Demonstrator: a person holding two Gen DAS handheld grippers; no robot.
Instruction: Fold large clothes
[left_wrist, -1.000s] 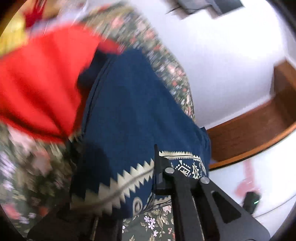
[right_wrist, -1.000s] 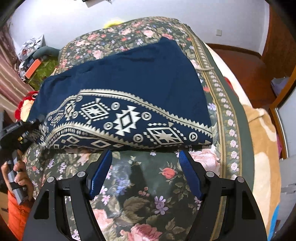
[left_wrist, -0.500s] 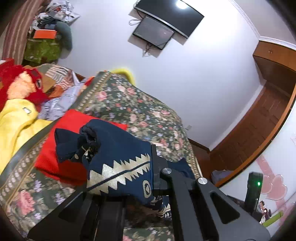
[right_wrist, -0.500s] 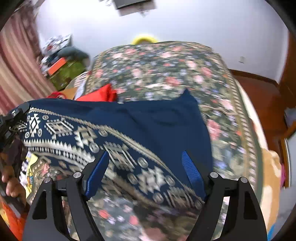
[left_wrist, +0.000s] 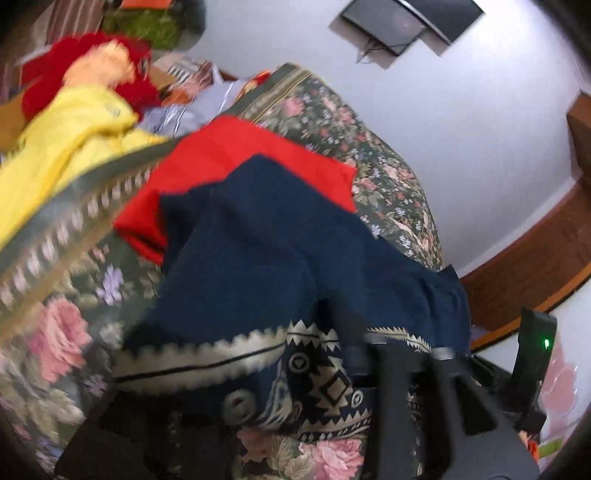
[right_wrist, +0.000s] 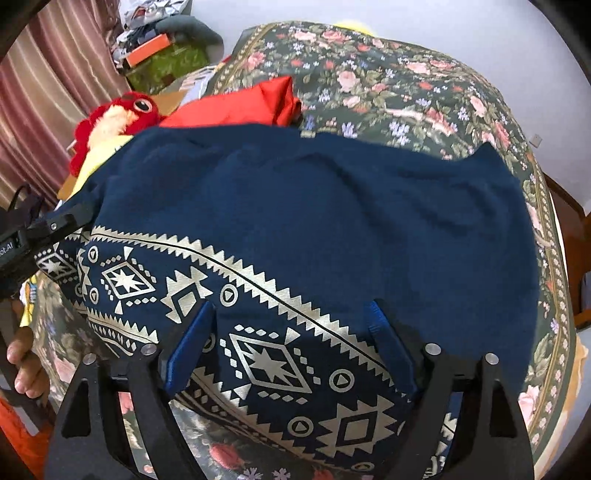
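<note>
A navy blue garment (right_wrist: 332, 221) with a cream geometric band lies folded on the floral bedspread (right_wrist: 406, 85). It also shows in the left wrist view (left_wrist: 277, 258), where its far corner overlaps a red folded garment (left_wrist: 240, 155). My left gripper (left_wrist: 332, 369) is shut on the garment's patterned edge; its body shows at the left in the right wrist view (right_wrist: 37, 236). My right gripper (right_wrist: 291, 332) is open, its blue fingers (right_wrist: 192, 343) spread just above the patterned band, holding nothing.
The red garment (right_wrist: 240, 107) lies behind the navy one. A red plush toy (right_wrist: 114, 114), a yellow garment (left_wrist: 66, 147) and a clutter pile (right_wrist: 162, 59) sit at the bed's left side. A wooden door frame (left_wrist: 535, 251) stands at right.
The navy garment, lifted half a second ago, has come down spread over the bed. My left gripper lowered with its edge. My right gripper moved in over the patterned band.
</note>
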